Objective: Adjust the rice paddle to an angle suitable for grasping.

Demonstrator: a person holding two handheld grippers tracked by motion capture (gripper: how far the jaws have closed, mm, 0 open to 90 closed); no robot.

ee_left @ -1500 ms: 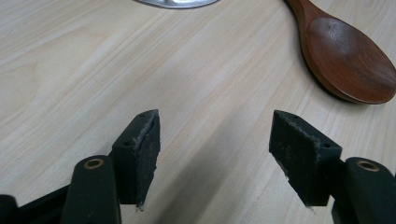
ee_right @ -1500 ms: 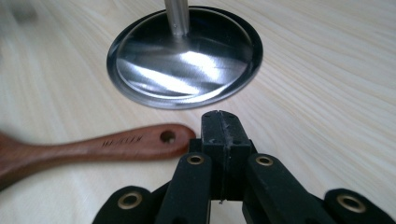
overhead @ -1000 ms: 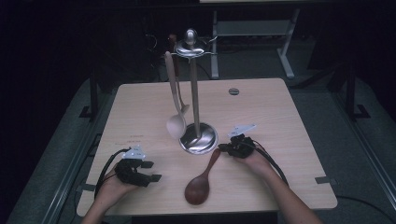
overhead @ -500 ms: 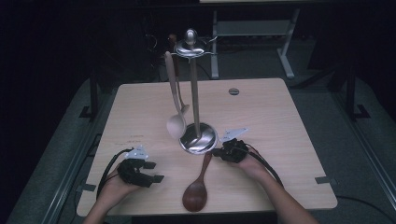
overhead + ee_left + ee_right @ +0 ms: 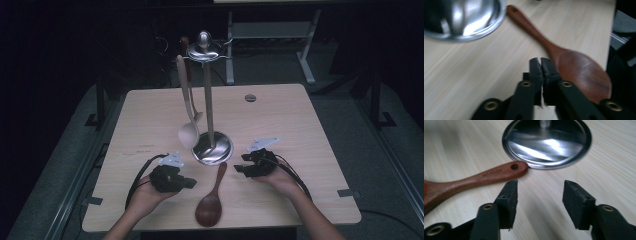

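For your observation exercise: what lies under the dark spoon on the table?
The dark spoon lies flat on the bare wooden table, its handle tip beside the stand's steel base. Whatever sits directly beneath its bowl is covered.

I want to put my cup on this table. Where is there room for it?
The far right of the table, around the small round cap, is bare. So is the far left, beyond the hanging pale spoon. The near middle is crowded: the stand's base, the dark wooden spoon, the left gripper and the right gripper.
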